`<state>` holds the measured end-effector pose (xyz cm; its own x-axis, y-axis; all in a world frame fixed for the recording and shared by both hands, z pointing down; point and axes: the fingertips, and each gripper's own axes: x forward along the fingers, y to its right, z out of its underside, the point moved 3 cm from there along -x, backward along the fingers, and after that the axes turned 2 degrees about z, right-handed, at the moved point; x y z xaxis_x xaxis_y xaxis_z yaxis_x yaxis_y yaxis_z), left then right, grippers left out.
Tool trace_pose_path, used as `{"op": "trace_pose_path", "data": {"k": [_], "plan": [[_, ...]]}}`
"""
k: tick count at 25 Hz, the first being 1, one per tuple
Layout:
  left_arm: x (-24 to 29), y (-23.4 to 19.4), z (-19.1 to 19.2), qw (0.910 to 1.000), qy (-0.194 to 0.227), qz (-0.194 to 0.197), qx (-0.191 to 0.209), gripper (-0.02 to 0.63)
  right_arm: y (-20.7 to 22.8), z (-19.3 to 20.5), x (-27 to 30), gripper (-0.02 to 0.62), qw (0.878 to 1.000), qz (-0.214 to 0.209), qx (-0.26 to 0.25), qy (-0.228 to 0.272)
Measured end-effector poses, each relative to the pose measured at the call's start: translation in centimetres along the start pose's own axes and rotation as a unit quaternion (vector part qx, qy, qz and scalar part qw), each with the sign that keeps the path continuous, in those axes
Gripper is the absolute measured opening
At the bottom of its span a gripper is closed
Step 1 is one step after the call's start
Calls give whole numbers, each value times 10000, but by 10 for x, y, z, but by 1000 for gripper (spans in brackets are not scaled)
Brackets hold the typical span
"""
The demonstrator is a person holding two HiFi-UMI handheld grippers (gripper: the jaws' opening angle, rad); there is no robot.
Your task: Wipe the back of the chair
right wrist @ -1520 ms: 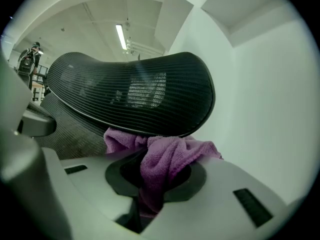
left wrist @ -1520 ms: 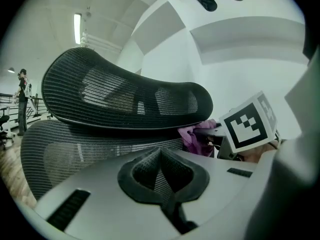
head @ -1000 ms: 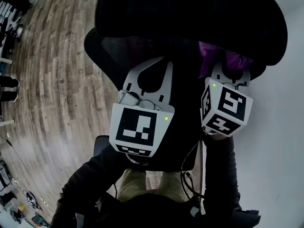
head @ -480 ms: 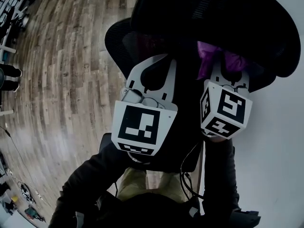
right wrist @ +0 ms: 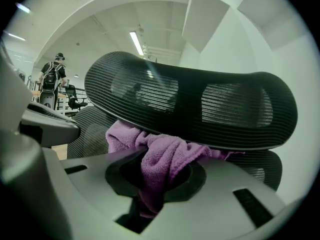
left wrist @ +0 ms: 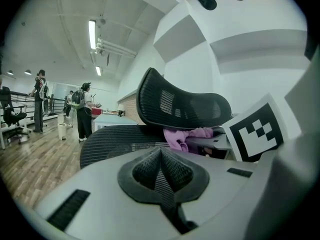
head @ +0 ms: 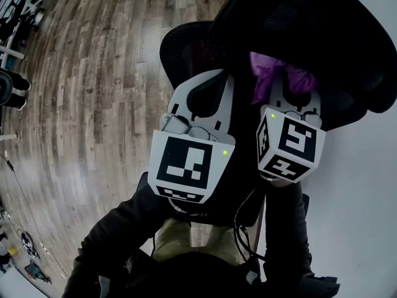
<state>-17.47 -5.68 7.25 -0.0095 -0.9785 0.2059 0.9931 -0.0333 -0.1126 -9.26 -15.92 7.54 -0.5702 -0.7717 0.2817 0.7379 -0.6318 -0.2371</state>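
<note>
**Head view:** Your right gripper [head: 294, 95] is pinching the purple cloth [head: 268, 73] and pressing it in where the headrest [head: 310, 30] is overhanging the top of the chair back [head: 186, 48]. Your left gripper [head: 214, 89] is sitting just beside it with its jaws drawn together, lying against the same dark mesh. The mesh of the back is spreading out to the left of the cloth and away from you. By my reading, that is the direction the wipe is going to have to run.

**Left gripper view:** The left gripper [left wrist: 160, 154] is showing its jaws closed tip to tip. Mesh is filling the opening behind them, but I cannot tell whether they are nipping it. The cloth [left wrist: 187, 136] is lying to this gripper's right, tucked under the headrest [left wrist: 185, 106], with the chair back [left wrist: 115, 139] stretching leftward below.

**Right gripper view:** The right gripper [right wrist: 157, 179] is clamping a fold of the cloth [right wrist: 165, 159], which is bunching up over the jaws and touching the underside of the headrest [right wrist: 200, 104]. The chair back [right wrist: 87, 134] is showing to either side below. This hand is the nearer one for the stroke.
</note>
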Motion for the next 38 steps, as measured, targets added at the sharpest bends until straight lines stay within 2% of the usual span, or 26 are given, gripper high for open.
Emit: {"op": "trace_pose_path", "data": {"k": [12,23,38], "plan": [[-23,-31,5,9997,64,-196,-97,0,-53,-14,7,67,9992,-390,-110,70],[-52,-70,5,9989,84,-441,-128,0,-124,-41,13,66,9949,-902,-353,277],[-87,-112,11,9966,181,-777,-225,0,-185,-63,11,67,9883,-1287,-574,577]]}}
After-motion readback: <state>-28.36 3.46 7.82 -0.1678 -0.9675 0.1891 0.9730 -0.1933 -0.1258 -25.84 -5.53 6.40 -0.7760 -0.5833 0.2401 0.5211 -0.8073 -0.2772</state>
